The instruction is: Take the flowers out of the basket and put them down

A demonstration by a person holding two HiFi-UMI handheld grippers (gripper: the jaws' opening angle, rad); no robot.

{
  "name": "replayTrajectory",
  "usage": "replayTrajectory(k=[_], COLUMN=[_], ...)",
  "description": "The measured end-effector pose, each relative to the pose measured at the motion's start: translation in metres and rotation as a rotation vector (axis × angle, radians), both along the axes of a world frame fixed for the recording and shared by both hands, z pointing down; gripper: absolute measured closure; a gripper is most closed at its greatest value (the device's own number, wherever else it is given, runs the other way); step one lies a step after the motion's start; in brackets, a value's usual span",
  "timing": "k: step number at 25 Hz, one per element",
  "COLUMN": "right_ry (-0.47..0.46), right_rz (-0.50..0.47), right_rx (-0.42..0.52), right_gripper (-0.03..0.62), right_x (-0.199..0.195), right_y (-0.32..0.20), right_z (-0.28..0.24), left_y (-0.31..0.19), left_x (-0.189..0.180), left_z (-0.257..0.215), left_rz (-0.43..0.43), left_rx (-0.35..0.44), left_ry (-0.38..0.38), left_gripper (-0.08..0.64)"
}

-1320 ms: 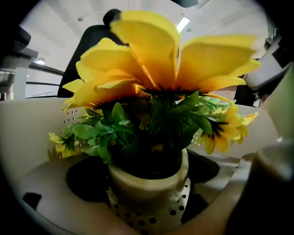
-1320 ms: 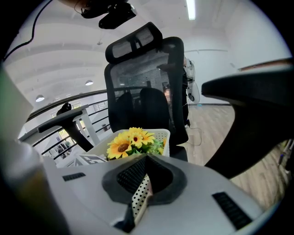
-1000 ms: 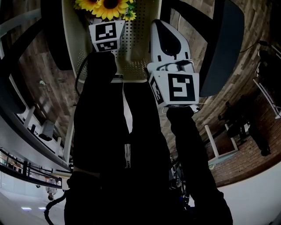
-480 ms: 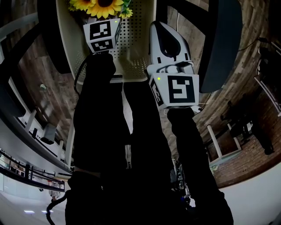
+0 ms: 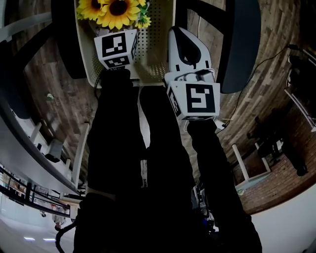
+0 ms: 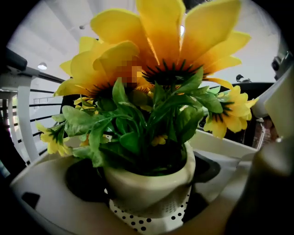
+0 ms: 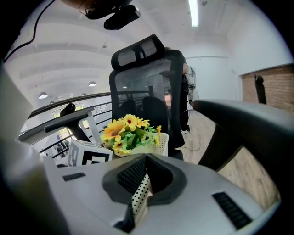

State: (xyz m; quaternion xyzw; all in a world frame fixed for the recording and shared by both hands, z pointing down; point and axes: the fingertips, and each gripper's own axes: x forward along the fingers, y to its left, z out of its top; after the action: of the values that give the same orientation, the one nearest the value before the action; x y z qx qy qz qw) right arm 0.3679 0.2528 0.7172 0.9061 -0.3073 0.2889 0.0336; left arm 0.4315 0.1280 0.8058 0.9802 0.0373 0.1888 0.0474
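Observation:
Artificial sunflowers [image 5: 111, 10] in a cream pot [image 6: 149, 183] sit inside a cream perforated basket [image 5: 153, 54] at the top of the head view. My left gripper [image 5: 117, 34] reaches into the basket under its marker cube. In the left gripper view its dark pads [image 6: 80, 176] press both sides of the pot, above the dotted basket wall [image 6: 151, 220]. My right gripper [image 5: 183, 32] is at the basket's right side, shut on the perforated wall [image 7: 140, 188]. The right gripper view also shows the flowers [image 7: 128, 133] and the left gripper's cube [image 7: 89, 158].
A dark office chair [image 5: 239, 44] stands right of the basket, and its mesh back [image 7: 147, 82] rises behind the flowers. Another dark chair part [image 5: 64, 39] is at the left. Wood-plank floor [image 5: 276, 89] lies below. A white frame [image 5: 247, 165] stands on the floor at the right.
In the head view the left gripper and the flowers have shifted toward the basket's near edge, and more of the blooms show. The right gripper keeps its hold on the wall.

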Motion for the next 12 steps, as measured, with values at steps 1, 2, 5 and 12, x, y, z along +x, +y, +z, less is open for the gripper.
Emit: replayTrajectory(k=[1,2,5,12], right_ry=[0.002,0.005,0.017,0.065], right_rz=[-0.003,-0.005,-0.012,-0.052], right_rx=[0.0,0.001,0.009,0.04], right_gripper=[0.58,0.58,0.58,0.58], right_x=[-0.002,-0.005,-0.01,-0.023], right_y=[-0.002,-0.003,-0.009,-0.026], right_z=[-0.006,-0.014,-0.042,-0.135], left_y=[-0.003,-0.006,-0.016,-0.044], left_x=[-0.003,-0.006,-0.015,-0.044], left_z=[-0.011,-0.024,-0.067,-0.187], left_rz=[-0.012,-0.025,-0.065,-0.182], left_rx=[-0.005,-0.01,-0.028,-0.014], left_ry=[0.008,0.016,0.042,0.083], left_gripper=[0.051,0.051,0.051,0.051])
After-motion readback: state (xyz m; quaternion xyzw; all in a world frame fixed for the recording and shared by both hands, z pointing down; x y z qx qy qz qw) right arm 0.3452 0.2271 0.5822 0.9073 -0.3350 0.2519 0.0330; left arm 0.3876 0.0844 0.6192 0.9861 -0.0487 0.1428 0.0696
